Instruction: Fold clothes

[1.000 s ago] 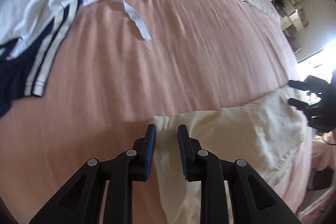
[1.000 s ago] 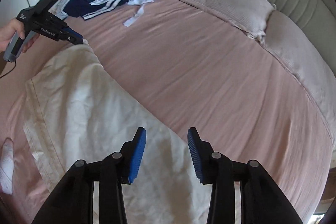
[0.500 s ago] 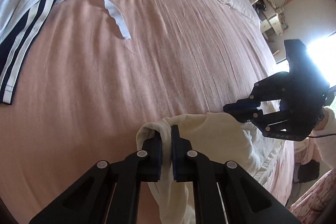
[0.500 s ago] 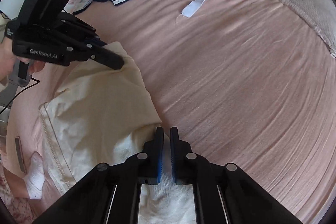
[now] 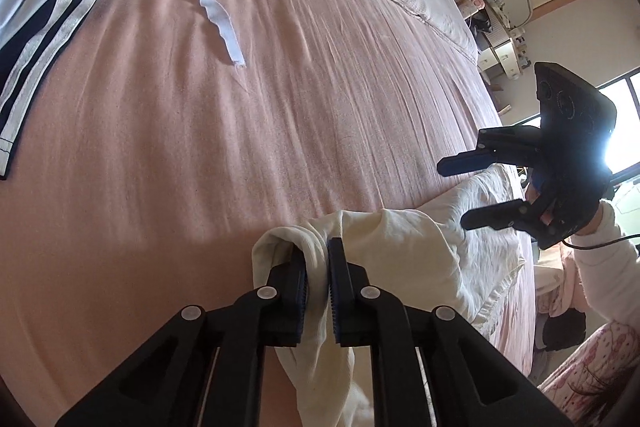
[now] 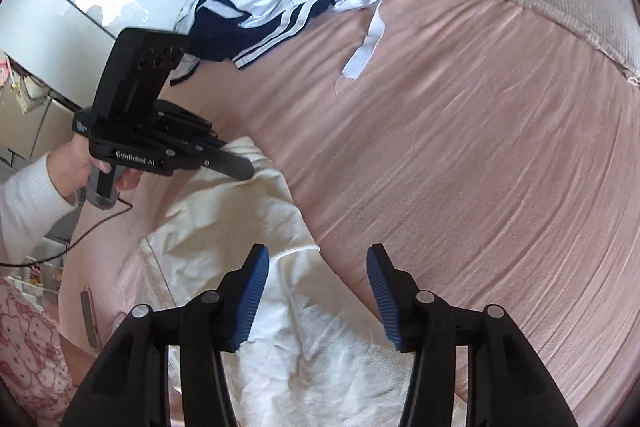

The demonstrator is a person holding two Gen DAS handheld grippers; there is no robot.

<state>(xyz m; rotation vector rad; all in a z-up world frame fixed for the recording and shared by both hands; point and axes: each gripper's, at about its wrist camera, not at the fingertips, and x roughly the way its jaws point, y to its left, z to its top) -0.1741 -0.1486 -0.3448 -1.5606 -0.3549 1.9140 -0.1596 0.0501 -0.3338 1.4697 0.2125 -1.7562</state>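
Since half a second ago, left wrist view: the left hand-held gripper [image 5: 318, 281] stays clenched on the cream garment's [image 5: 420, 247] bunched corner on the bed [image 5: 240, 147]. Right wrist view: the right hand-held gripper [image 6: 318, 291] has let go, jaws opening over the cloth, so that edge looks laid down.

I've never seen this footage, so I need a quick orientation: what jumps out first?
A crumpled cream cotton garment lies at the near edge of a wide pink bedspread. The left gripper pinches a bunched corner of it, while the right gripper hangs above the cloth with jaws opening, nothing between them. A white and navy striped sports garment sits heaped at the far side.
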